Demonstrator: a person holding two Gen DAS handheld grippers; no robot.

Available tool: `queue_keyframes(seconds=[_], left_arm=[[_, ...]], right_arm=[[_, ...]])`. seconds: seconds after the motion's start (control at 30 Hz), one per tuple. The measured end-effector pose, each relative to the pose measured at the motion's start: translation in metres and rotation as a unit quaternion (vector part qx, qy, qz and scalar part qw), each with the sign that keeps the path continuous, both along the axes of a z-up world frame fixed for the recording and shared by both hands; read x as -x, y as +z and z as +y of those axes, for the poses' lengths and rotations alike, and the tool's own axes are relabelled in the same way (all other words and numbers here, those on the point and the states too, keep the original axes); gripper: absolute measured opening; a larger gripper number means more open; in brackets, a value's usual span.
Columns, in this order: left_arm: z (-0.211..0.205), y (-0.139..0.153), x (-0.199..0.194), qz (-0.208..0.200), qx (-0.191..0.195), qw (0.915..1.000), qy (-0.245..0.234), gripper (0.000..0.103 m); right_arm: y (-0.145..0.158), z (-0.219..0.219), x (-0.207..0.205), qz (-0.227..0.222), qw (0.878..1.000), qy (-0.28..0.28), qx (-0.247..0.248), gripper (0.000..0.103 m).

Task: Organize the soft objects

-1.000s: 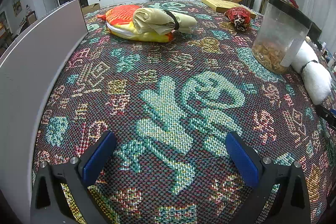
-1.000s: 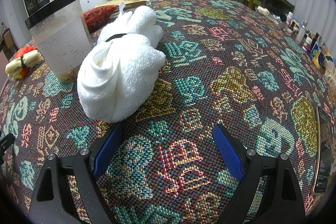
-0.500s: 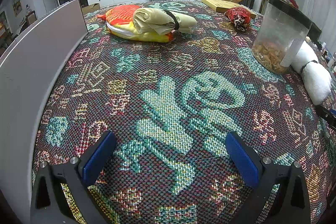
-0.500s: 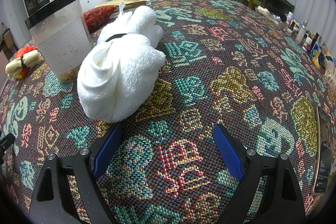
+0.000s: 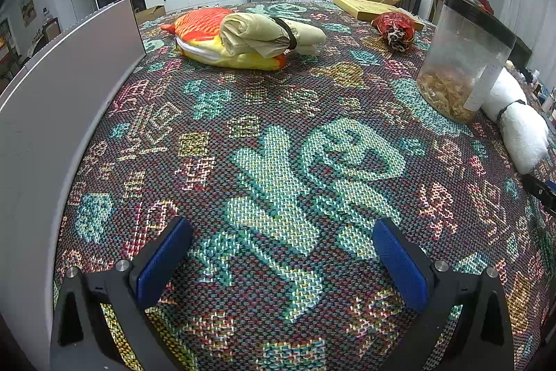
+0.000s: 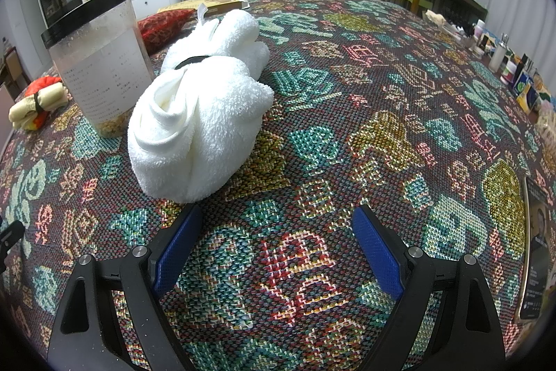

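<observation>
**Both grippers spread and empty over the patterned cloth**

A living room with a television and white cabinets at the far wall lies behind a table draped in a dark woven cloth (image 5: 278, 134) patterned with teal, red and yellow motifs. A pale grey upright panel (image 5: 62, 99) runs along the cloth's left edge.

The left gripper (image 5: 281, 252) hovers low over the cloth with its blue-padded fingers set wide apart and nothing between them. Far ahead of it, a rolled beige fabric bundle bound by a dark band (image 5: 267, 35) rests on top of an orange, yellow and white soft cushion (image 5: 208, 37). To the right stands a clear plastic jar with a black lid (image 5: 462, 58), flakes in its bottom.

The right gripper (image 6: 278, 235) is likewise spread wide and holds nothing. A rolled white terry towel cinched by a black band (image 6: 205, 113) lies just ahead of its left finger, beside the jar (image 6: 100, 72). A red patterned soft item (image 6: 161, 26) lies behind the towel.
</observation>
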State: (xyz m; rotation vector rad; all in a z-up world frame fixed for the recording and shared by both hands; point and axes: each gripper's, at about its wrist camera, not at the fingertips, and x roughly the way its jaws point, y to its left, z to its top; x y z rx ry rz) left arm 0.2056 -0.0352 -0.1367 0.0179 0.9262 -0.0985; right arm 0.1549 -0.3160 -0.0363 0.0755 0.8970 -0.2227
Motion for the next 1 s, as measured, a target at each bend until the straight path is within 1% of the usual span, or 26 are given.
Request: queue_keyframes(seconds=[0.5,0.6,0.67,0.7,0.73,0.8,0.83,0.87,0.93,0.97,1.0], left_arm=[[-0.002,0.0,-0.002,0.001,-0.007,1.0,0.002,0.103],[-0.007,0.009,-0.021,0.027,-0.019,0.9994,-0.003,0.103],[-0.013,0.024,-0.04,0.013,-0.032,0.9993,-0.015,0.103],[-0.019,0.038,-0.054,-0.006,-0.048,0.9984,-0.03,0.103],[-0.023,0.045,-0.064,-0.018,-0.067,0.9968,-0.039,0.103],[-0.038,0.059,-0.093,-0.037,-0.124,0.9895,-0.065,0.103],[-0.045,0.062,-0.107,-0.045,-0.153,0.9842,-0.077,0.103],[-0.053,0.062,-0.121,-0.055,-0.183,0.9772,-0.091,0.103],[-0.064,0.057,-0.143,-0.062,-0.234,0.9646,-0.105,0.103],[-0.067,0.051,-0.156,-0.057,-0.255,0.9598,-0.102,0.103],[-0.067,0.044,-0.168,-0.042,-0.264,0.9588,-0.096,0.102]], right_arm=[[0.0,0.0,0.0,0.0,1.0,0.0,0.0,0.09],[0.0,0.0,0.0,0.0,1.0,0.0,0.0,0.09],[0.0,0.0,0.0,0.0,1.0,0.0,0.0,0.09],[0.0,0.0,0.0,0.0,1.0,0.0,0.0,0.09],[0.0,0.0,0.0,0.0,1.0,0.0,0.0,0.09],[0.0,0.0,0.0,0.0,1.0,0.0,0.0,0.09],[0.0,-0.001,0.0,0.0,1.0,0.0,0.0,0.09],[0.0,0.0,0.0,0.0,1.0,0.0,0.0,0.09],[0.0,0.0,0.0,0.0,1.0,0.0,0.0,0.09],[0.0,0.0,0.0,0.0,1.0,0.0,0.0,0.09],[0.0,0.0,0.0,0.0,1.0,0.0,0.0,0.09]])
